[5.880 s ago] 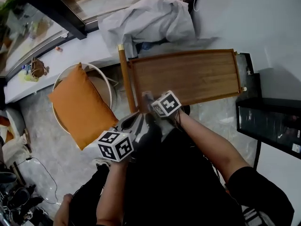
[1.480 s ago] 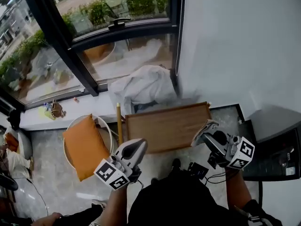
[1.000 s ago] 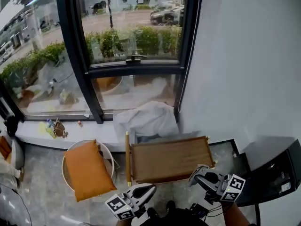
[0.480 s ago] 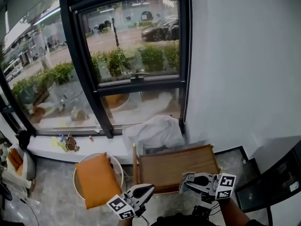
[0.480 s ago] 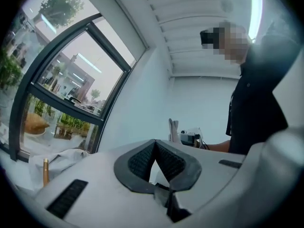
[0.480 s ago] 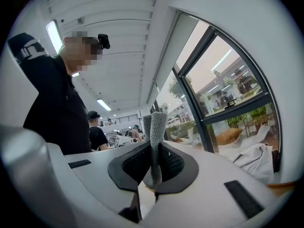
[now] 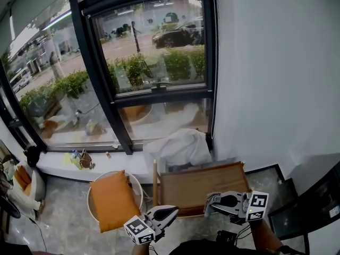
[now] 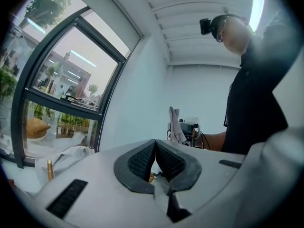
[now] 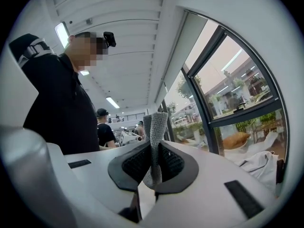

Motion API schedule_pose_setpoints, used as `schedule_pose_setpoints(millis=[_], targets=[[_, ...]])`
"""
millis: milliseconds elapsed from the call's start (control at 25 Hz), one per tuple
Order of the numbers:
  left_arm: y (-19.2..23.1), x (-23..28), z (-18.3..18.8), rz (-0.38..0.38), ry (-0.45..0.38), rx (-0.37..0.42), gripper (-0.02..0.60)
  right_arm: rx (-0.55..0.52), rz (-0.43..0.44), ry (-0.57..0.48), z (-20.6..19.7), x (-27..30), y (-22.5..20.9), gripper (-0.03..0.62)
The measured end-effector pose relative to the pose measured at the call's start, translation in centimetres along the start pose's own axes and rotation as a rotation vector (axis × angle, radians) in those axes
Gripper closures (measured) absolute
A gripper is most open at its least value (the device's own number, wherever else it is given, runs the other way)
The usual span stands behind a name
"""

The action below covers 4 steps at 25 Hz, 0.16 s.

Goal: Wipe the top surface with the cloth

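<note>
The low wooden table (image 7: 204, 185) stands under the window, its brown top bare. My right gripper (image 7: 208, 201) hangs in front of the table's near edge, above the floor, and is shut on a grey knitted cloth (image 9: 155, 141) that sticks up between its pads. That cloth (image 8: 176, 126) also shows in the left gripper view, held upright off the table. My left gripper (image 7: 174, 211) is lower and to the left, jaws shut (image 8: 155, 148) with nothing between them. Neither gripper touches the table.
A round chair with an orange cushion (image 7: 110, 201) stands left of the table. A crumpled white sheet (image 7: 180, 146) lies on the sill behind it. A white wall (image 7: 276, 89) rises at the right, with a black cabinet (image 7: 313, 206) below. Large black-framed windows (image 7: 143, 62) fill the back.
The right gripper with the cloth has lifted off the table's front left corner. The head view has tilted up from the table to the window. Both grippers now sit low in it.
</note>
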<state>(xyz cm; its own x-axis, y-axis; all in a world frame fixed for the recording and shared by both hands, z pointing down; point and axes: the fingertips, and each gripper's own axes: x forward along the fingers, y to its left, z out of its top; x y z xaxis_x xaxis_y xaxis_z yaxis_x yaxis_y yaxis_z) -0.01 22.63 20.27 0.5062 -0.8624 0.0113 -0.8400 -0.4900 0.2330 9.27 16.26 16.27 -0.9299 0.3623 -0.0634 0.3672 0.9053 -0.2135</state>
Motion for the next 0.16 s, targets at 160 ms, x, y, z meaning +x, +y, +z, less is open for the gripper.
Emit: schedule_pose_setpoints(millis=[160], targets=[[-0.28,-0.84,-0.06,0.007,-0.016,-0.03,0.571,-0.012,-0.005,0.022,-0.14,-0.11,0.84,0.557]])
